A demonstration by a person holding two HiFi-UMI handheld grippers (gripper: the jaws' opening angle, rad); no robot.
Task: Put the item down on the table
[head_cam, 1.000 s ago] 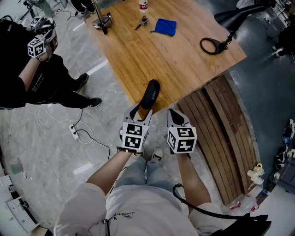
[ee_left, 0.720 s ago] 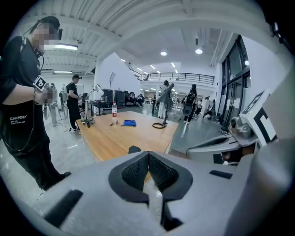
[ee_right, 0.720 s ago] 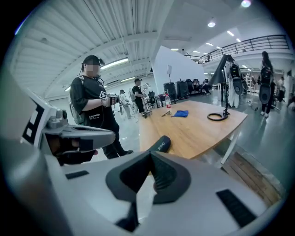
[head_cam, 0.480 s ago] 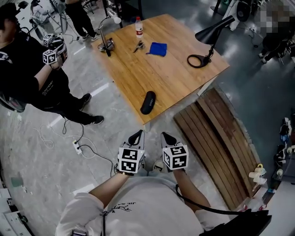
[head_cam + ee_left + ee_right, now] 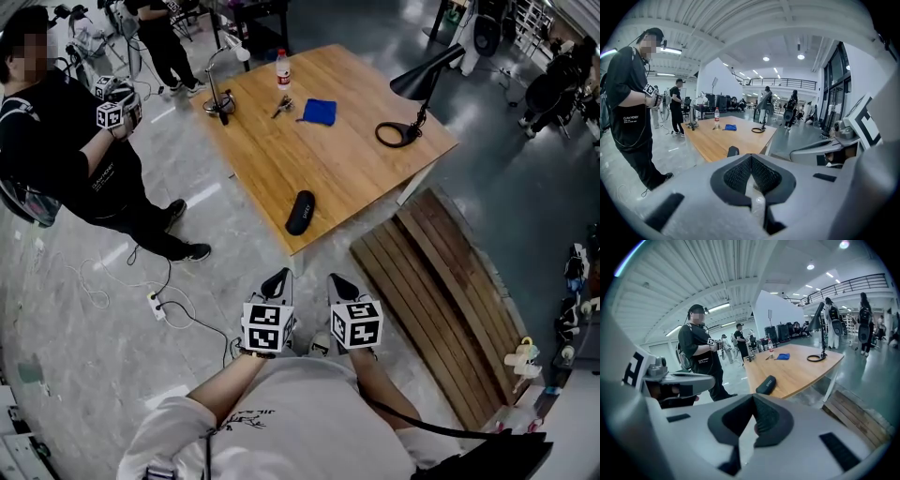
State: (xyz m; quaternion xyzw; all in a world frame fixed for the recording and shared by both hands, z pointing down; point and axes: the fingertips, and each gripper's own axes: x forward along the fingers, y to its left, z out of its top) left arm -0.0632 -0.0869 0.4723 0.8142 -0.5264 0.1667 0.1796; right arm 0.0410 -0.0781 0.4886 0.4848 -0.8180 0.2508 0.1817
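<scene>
A black oblong case lies flat on the wooden table, near its front corner. It also shows in the left gripper view as the case and in the right gripper view as the case. My left gripper is held close to my body, well short of the table, with its jaws shut and nothing between them. Beside it, my right gripper is likewise shut and empty. Both point toward the table.
On the table's far side are a blue cloth, a bottle, a small metal tool, a silver lamp and a black desk lamp. A person in black stands left. Wooden slats lie right. A cable and power strip cross the floor.
A second ago my left gripper was at the case on the table's edge. Both grippers have since drawn back from the table, leaving the case there, and the left jaws have shut.
</scene>
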